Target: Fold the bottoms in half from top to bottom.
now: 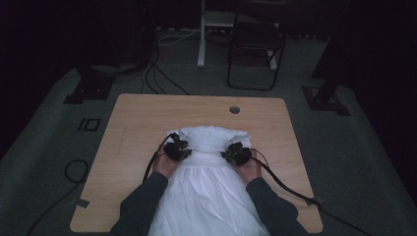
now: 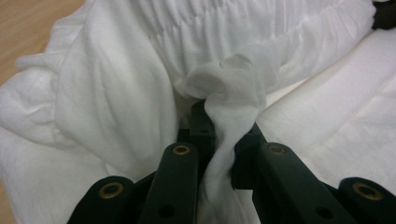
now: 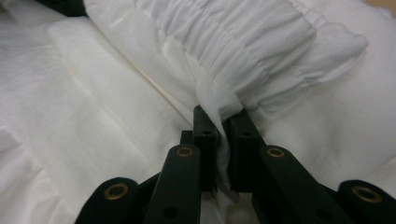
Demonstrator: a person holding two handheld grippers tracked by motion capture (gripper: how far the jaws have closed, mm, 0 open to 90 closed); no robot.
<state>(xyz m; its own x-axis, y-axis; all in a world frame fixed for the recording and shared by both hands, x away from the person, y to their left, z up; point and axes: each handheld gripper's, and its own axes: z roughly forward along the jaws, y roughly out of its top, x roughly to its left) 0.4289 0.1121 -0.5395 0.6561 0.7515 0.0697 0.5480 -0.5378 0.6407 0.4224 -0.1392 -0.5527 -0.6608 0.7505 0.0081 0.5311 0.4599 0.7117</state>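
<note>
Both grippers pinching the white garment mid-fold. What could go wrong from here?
1. The left gripper pinches only a thin twisted wisp of the white garment; it may slip out under pull.
2. The right gripper clamps a similarly thin fold beside the gathered band; uneven tension could skew the fold.
3. Cloth overhangs the table at its near edge and may drag off.

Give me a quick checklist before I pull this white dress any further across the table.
1. Left hand-held gripper pinching fabric: ok, a fold sits between its jaws.
2. Right hand-held gripper pinching fabric: ok.
3. Both grips sit beside the gathered band of the white dress: ok.
4. Skirt end stays on the table: not ok, it runs past the near edge.
5. Cables snagged on fabric: cannot tell.
</note>
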